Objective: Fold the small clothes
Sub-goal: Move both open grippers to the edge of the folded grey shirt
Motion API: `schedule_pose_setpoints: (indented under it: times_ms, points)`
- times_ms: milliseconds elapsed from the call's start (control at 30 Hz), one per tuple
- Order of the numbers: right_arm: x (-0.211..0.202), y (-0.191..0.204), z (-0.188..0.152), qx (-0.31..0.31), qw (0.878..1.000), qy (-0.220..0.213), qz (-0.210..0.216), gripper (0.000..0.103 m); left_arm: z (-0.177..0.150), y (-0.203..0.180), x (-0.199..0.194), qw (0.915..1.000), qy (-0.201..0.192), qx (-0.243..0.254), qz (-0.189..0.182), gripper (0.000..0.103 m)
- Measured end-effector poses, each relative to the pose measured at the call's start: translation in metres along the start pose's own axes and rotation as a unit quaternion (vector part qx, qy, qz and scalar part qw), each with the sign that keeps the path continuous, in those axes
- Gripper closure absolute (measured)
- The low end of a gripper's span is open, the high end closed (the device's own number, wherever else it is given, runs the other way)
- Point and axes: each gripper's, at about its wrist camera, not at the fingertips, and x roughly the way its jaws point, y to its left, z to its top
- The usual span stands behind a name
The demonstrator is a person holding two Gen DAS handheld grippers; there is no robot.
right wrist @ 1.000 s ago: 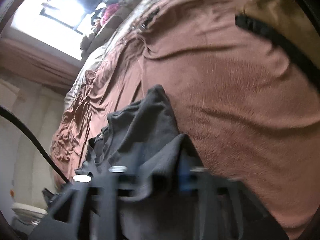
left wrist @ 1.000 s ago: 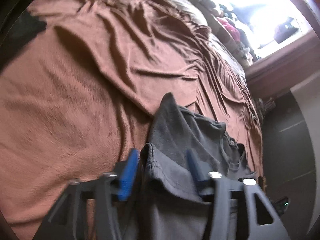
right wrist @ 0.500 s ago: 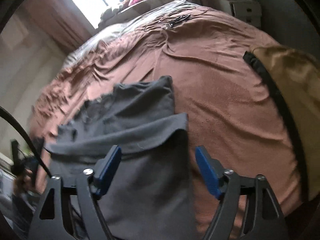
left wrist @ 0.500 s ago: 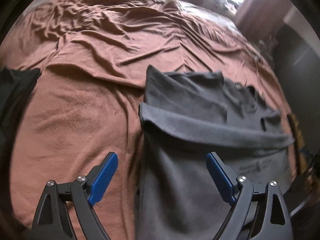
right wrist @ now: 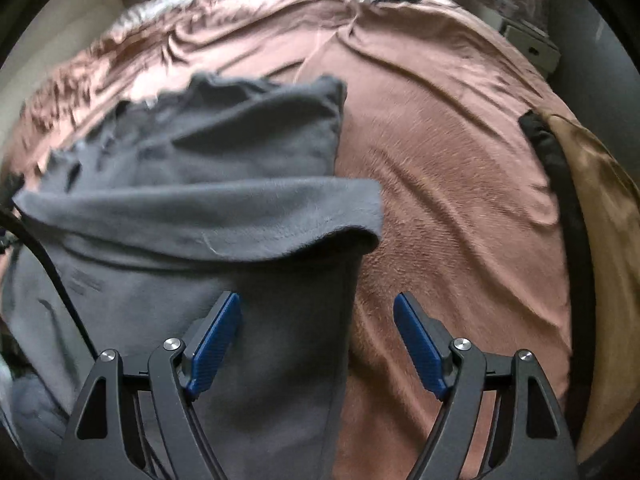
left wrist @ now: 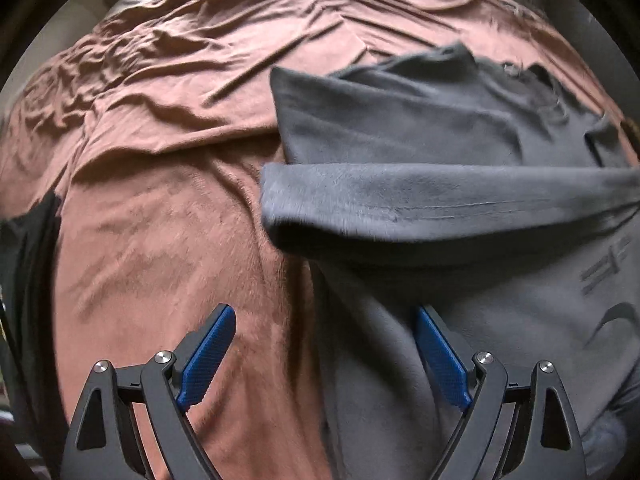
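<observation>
Left wrist view: left gripper (left wrist: 324, 350) fingers stood wide apart, holding nothing, above the near left edge of the grey shirt (left wrist: 460, 200).
Right wrist view: right gripper (right wrist: 318, 340) fingers likewise spread and empty, over the shirt's right edge.
Shirt: lay on the brown bedspread (left wrist: 160, 200), hem folded back; collar blurred, near end cut off.
Dark garment (left wrist: 28, 264): half out of frame, unidentifiable.
Cable (right wrist: 48, 264): crossed the shirt.
</observation>
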Motion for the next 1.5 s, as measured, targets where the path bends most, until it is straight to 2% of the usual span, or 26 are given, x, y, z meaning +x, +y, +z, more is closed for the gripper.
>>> schedule_pose_setpoints:
  times_ms: [67,233,400,500,633,700,800,967,1067,1167,1200,1233,1367,1500]
  points:
    - [0.011,0.001,0.008,-0.011,1.000,0.012,-0.008,0.025,0.007,0.001,0.006,0.9999,0.004,0.007,0.007,0.012]
    - [0.026,0.000,0.030,-0.013,1.000,0.007,-0.021,0.024,0.030,0.000,0.014,0.9995,-0.003,0.017,0.027,0.010]
    - [0.039,0.002,0.053,-0.014,0.999,-0.016,-0.036,0.023,0.060,0.005,0.018,0.9985,-0.023,0.023,0.045,0.010]
    - [0.044,-0.001,0.064,0.000,0.999,-0.033,-0.043,0.023,0.075,0.011,0.021,0.9983,-0.029,0.011,0.050,0.010]
    - [0.047,-0.009,0.077,0.032,0.996,-0.055,-0.061,0.023,0.092,0.017,0.023,0.9962,-0.047,0.001,0.074,0.010]
    - [0.045,-0.014,0.081,0.055,0.995,-0.066,-0.055,0.023,0.098,0.024,0.020,0.9951,-0.054,-0.015,0.082,0.012]
    - [0.034,-0.017,0.077,0.076,0.992,-0.089,-0.041,0.023,0.101,0.032,0.003,0.9943,-0.078,-0.044,0.058,0.018]
    - [0.010,-0.020,0.057,0.080,0.990,-0.119,-0.015,0.023,0.089,0.040,-0.028,0.9909,-0.122,-0.056,0.004,0.030]
    - [0.001,-0.026,0.048,0.081,0.989,-0.122,0.000,0.024,0.083,0.042,-0.031,0.9918,-0.115,-0.050,-0.022,0.033]
    - [-0.002,-0.030,0.040,0.074,0.991,-0.109,0.009,0.024,0.076,0.040,-0.023,0.9939,-0.096,-0.042,-0.033,0.053]
    - [0.000,-0.030,0.037,0.069,0.992,-0.105,0.011,0.026,0.075,0.041,-0.020,0.9942,-0.091,-0.042,-0.037,0.061]
    - [0.003,-0.029,0.036,0.062,0.993,-0.097,0.014,0.030,0.073,0.041,-0.015,0.9945,-0.086,-0.042,-0.041,0.064]
    - [0.017,-0.030,0.044,0.048,0.996,-0.077,0.021,0.043,0.071,0.040,-0.001,0.9948,-0.083,-0.041,-0.044,0.065]
    - [0.033,-0.029,0.059,0.042,0.997,-0.067,0.019,0.045,0.075,0.043,0.015,0.9935,-0.078,-0.052,-0.064,0.071]
